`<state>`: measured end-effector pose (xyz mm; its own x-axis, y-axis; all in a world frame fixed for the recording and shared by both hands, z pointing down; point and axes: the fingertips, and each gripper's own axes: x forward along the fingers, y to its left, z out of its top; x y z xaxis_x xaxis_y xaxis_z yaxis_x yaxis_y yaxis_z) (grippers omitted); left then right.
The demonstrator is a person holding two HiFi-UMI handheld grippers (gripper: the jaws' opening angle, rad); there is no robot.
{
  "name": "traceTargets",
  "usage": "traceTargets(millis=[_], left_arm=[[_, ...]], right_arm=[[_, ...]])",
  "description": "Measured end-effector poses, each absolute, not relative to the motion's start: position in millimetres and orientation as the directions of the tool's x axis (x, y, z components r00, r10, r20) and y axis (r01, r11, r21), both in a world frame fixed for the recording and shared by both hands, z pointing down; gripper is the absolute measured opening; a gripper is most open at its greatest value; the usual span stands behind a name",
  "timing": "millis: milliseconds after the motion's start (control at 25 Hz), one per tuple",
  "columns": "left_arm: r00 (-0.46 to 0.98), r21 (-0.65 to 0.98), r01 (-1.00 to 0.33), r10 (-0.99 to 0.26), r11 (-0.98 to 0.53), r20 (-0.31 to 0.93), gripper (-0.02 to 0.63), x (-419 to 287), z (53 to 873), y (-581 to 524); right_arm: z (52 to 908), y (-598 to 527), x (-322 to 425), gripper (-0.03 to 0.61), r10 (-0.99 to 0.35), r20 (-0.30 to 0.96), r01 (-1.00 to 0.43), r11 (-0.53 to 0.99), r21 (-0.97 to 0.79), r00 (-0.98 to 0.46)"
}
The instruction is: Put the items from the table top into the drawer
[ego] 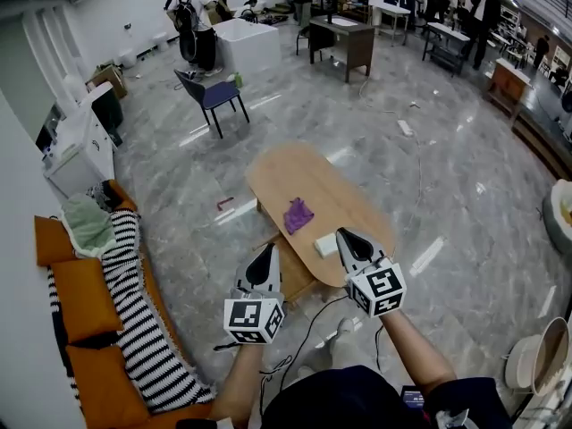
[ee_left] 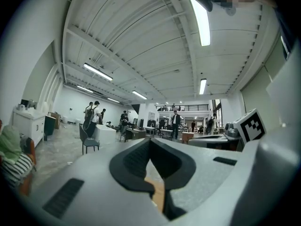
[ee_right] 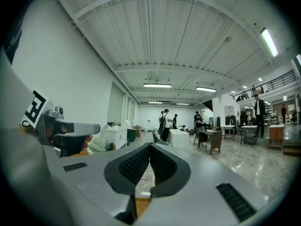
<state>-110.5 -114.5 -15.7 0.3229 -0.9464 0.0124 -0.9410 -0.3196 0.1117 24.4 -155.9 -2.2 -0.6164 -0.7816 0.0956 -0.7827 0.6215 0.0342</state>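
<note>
The left claw (ego: 264, 254) and right claw (ego: 345, 239) are both pinched shut on nothing and should spread before reaching in. A purple cloth (ego: 298, 214) lies on the desk (ego: 286, 170) just beyond and between them. A pale block (ego: 325, 245) sits just left of the right claw.

An oval wooden table (ego: 290, 172) is seen standing on a glossy grey stone floor (ego: 429, 168). Two things are laid on its top: a crumpled purple cloth (ego: 298, 214) is set toward the left edge, and a small pale block (ego: 325, 245) is placed nearer, just right of the cloth and apart from it. A lower wooden part (ego: 293, 277) is seen jutting out from under the near left edge.
</note>
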Motion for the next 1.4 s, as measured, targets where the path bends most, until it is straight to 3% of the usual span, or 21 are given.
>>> traceTargets(millis=[1400], left_arm=[[0.276, 0.127, -0.955, -0.96, -0.269, 0.04, 0.003, -104.4, 144.8, -226.6]], right_arm=[[148.0, -261.1, 58.1, 0.017, -0.773, 0.116, -0.77, 0.633, 0.081, -0.623]])
